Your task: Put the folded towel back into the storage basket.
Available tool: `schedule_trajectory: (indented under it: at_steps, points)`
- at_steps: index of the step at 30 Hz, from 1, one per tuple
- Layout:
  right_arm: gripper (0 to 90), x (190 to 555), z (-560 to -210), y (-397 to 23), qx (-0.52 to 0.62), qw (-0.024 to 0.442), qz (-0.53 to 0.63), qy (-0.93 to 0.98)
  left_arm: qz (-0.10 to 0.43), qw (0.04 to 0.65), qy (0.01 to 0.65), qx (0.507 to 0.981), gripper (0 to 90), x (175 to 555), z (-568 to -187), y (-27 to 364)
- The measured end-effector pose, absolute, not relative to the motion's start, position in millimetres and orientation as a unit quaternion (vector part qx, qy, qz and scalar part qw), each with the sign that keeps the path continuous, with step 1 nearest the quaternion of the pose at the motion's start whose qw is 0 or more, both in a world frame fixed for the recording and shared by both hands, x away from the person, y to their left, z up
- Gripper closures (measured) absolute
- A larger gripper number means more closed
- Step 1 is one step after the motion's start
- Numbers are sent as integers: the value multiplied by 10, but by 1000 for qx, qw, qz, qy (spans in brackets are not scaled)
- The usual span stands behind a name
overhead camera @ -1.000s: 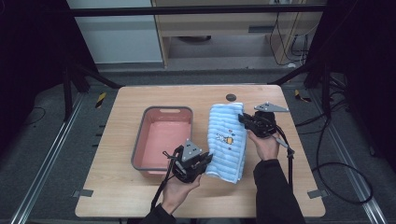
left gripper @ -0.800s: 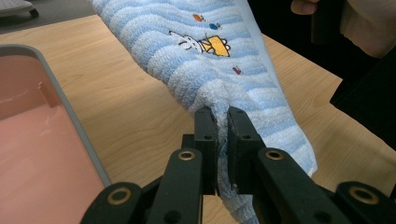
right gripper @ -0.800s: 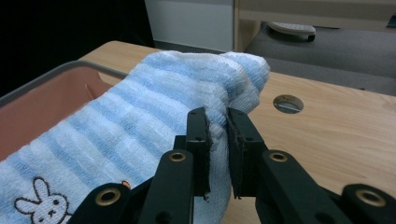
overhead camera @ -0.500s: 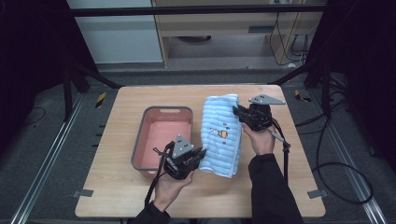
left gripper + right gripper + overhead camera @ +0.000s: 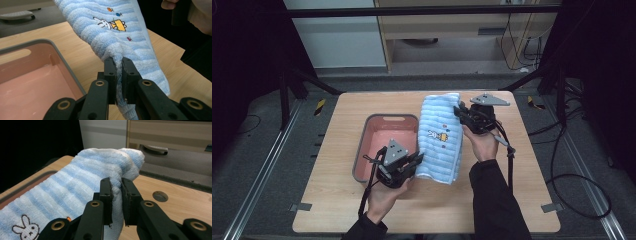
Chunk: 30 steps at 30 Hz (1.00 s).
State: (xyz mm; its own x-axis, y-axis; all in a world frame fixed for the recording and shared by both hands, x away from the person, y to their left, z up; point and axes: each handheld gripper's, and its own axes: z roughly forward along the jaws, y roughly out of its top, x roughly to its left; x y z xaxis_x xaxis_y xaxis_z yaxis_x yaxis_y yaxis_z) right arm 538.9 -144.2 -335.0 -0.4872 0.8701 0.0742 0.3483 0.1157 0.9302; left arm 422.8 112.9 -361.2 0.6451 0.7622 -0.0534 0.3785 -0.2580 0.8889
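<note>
Nearest, the left gripper (image 5: 414,161) clamps the near corner of the blue striped towel (image 5: 441,136), beside the pink tray (image 5: 382,140). A rabbit motif (image 5: 110,23) is stitched on it; any lettering seems too small to read. Farther off, the right gripper (image 5: 460,111) pinches the far edge.

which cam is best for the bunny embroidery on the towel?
Left gripper view: the bunny embroidery faces the camera, sharp, on the towel above the left tongs. High view shows it small and blurry. Right gripper view catches just the rabbit at the bottom edge.
</note>
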Motion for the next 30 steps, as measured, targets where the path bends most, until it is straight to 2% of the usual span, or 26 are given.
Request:
schedule_trajectory:
  at_steps: [30]
  points:
    - [801, 5574, -3157, -677, 400, 254, 520, 711, 241, 490, 412, 729, 836, 4215, -3460, 1808]
